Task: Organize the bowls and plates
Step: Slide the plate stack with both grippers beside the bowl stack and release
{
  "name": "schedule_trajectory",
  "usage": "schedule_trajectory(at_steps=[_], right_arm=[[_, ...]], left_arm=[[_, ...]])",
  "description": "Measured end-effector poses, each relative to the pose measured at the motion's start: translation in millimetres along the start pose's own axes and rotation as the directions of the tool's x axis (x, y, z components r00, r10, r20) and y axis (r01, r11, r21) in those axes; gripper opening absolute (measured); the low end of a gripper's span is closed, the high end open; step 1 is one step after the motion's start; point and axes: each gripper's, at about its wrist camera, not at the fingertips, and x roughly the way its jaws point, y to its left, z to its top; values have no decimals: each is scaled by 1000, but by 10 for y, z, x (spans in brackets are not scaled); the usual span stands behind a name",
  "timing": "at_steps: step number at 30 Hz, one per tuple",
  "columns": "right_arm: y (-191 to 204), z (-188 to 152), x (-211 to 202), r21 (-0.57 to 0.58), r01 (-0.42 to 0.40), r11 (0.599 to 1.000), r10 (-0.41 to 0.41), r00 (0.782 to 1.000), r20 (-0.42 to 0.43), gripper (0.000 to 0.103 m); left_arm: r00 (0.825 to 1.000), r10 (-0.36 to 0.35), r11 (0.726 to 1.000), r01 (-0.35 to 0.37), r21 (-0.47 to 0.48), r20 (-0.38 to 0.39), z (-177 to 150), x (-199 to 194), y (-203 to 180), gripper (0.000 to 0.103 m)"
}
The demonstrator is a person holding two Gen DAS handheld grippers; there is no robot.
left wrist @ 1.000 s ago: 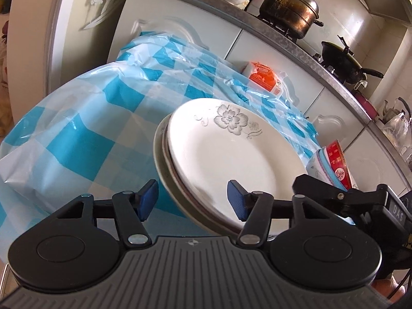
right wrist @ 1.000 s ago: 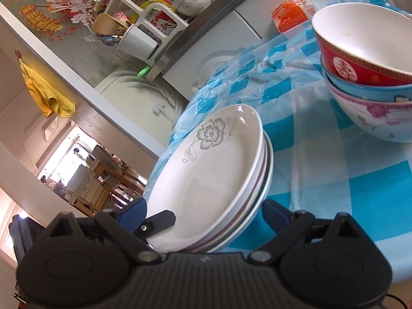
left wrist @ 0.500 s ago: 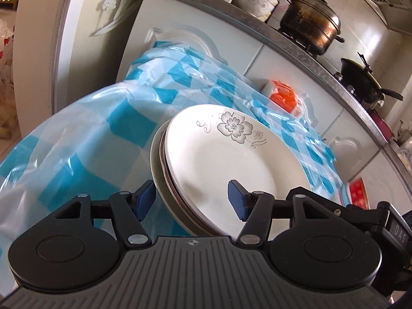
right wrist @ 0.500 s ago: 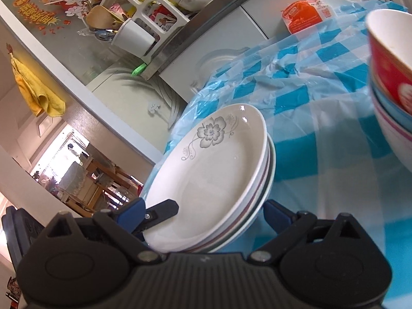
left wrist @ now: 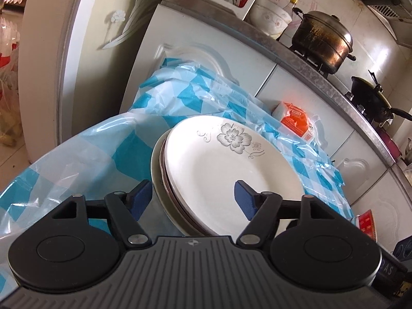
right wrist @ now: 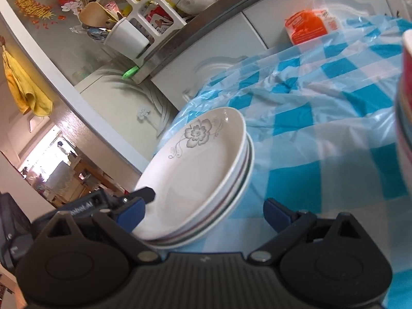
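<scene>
Plates [left wrist: 226, 170]: stacked, rim between both grippers' blue pads
Left gripper [left wrist: 191, 200]: jaws just widened, released, straddling near rim
Right gripper [right wrist: 203, 212]: released, straddling opposite rim

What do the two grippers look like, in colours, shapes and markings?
The left gripper and the right gripper look alike: a grey ribbed body, two round black discs, black jointed arms with silver pins, and blue pads on the fingers.

The left gripper [left wrist: 190, 200] has just opened wider around the plate stack's [left wrist: 226, 175] rim; bowls [right wrist: 404, 118] slid toward the right edge.
</scene>
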Motion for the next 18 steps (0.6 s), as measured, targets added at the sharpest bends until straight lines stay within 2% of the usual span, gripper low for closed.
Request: schedule_trajectory(at_steps=[2,6,9,18], right_arm=[[20,-40,-147,-18,10,1000,-10,1000,14,99],[80,-115,-454,-76,46,996,-43,998,37,100],[99,-152,-700,-100,93,991,-85,994,75,102],[74,-227,-1371,-58,230,972,-215,957,195,102]], left_arm=[[1000,-3,1000,2,21,16,3,-105,-61,88],[999,-24,998,22,57,35,-44,-331,-207,97],[999,-36,995,33,93,39,-108,-481,-324,98],[996,-83,980,77,182,26,-312,-910,-682,103]])
